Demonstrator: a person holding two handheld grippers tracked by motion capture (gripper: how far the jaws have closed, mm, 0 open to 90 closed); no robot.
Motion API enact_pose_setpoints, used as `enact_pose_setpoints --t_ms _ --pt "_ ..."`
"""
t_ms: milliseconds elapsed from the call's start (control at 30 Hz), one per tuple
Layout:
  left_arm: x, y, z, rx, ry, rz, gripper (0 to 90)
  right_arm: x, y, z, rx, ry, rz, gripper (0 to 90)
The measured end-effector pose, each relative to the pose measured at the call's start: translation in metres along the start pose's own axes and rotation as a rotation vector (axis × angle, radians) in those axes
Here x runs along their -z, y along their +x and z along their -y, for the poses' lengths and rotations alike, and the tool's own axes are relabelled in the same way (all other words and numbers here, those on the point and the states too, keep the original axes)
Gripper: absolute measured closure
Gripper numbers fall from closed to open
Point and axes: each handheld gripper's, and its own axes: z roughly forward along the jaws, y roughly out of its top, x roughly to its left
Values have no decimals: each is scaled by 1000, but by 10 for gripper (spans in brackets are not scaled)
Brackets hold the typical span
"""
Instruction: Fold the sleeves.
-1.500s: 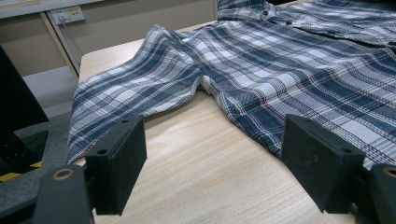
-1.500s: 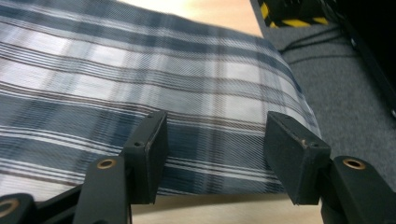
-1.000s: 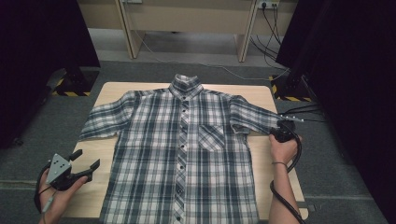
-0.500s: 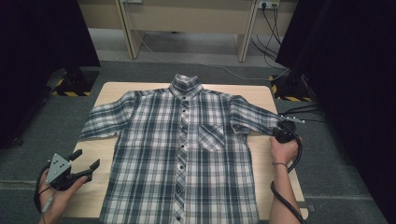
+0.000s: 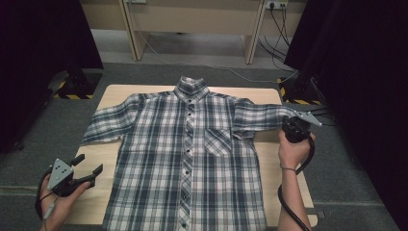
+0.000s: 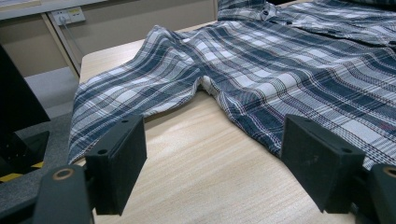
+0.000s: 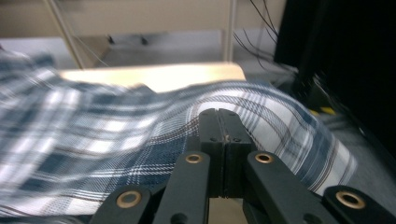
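Observation:
A blue and white plaid short-sleeved shirt (image 5: 187, 159) lies buttoned and face up on the wooden table (image 5: 269, 168). My right gripper (image 5: 286, 121) is shut on the end of the shirt's right-hand sleeve (image 5: 262, 117) and holds it a little above the table. In the right gripper view the jaws (image 7: 219, 116) are pressed together with the sleeve cloth (image 7: 289, 126) draped around them. My left gripper (image 5: 90, 164) hovers open at the table's front left corner, apart from the shirt. Its pads (image 6: 119, 163) frame bare wood, and the other sleeve (image 6: 135, 88) lies flat beyond.
The table edge (image 7: 187, 74) ends just past the held sleeve. Dark curtains and cables (image 5: 288, 29) stand to the right, and desk legs (image 5: 132, 33) stand behind the table. The shirt hem hangs over the front edge.
My right gripper has risen and shifted slightly right, lifting the sleeve end off the table. The left gripper has not moved.

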Motion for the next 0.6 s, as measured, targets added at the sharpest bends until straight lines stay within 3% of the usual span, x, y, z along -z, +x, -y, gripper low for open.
enact_pose_setpoints --t_ms 267,600 --pt "0 0 0 0 -1 0 219 21 25 -24 25 -115 -92 900" --pt "0 0 0 -1 -1 -1 218 44 54 -44 55 -200 -213 900"
